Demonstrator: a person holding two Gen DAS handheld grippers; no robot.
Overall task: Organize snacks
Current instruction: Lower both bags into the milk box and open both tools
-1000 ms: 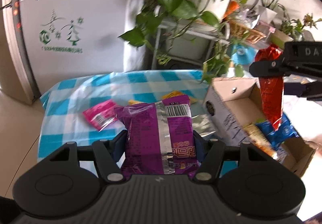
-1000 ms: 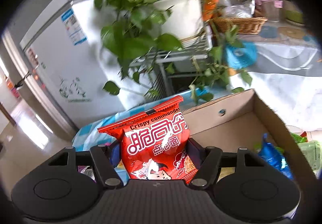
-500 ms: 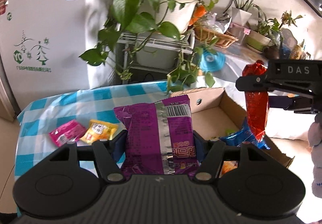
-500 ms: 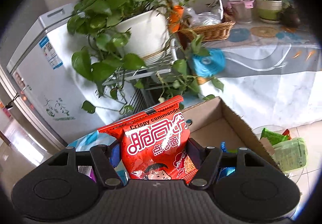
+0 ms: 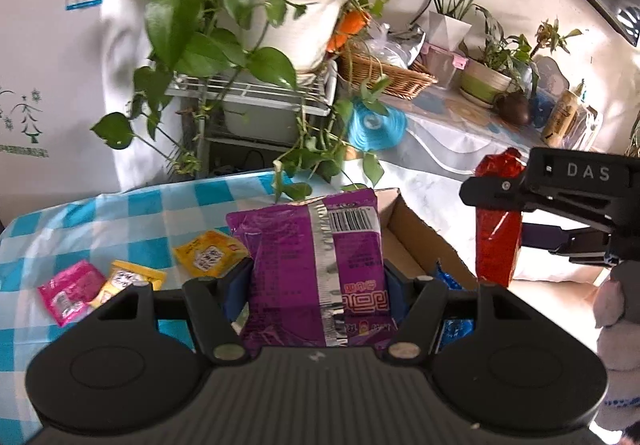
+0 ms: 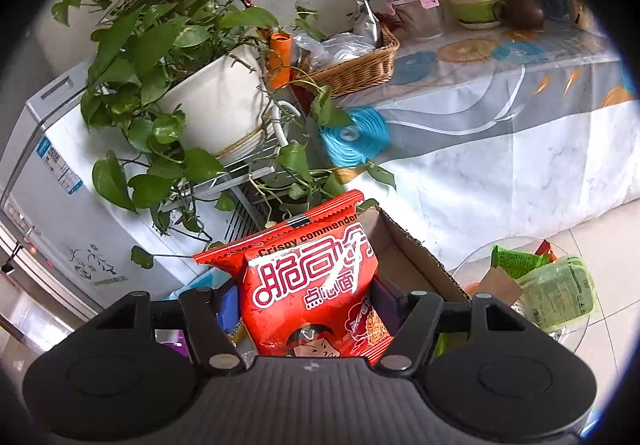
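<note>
Left wrist view: left gripper point(image 5: 316, 285) clamps a purple snack packet point(image 5: 316, 269) above the checked table point(image 5: 120, 213), at the near edge of the cardboard box point(image 5: 416, 241); three small sachets point(image 5: 120, 277) lie on the cloth. Right wrist view: right gripper point(image 6: 312, 309) pinches a red noodle packet point(image 6: 316, 289) over the same box. Both packets look mid-carry; next, each should be lowered inside the box before the jaws part

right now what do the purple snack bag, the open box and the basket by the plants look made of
Purple snack bag: glossy plastic film, apparently foil-lined; a silvery seam strip runs down its back. Open box: plain brown cardboard, matte, raw-edged flaps. Basket: woven wicker or rattan, by its ribbed tan weave.
</note>
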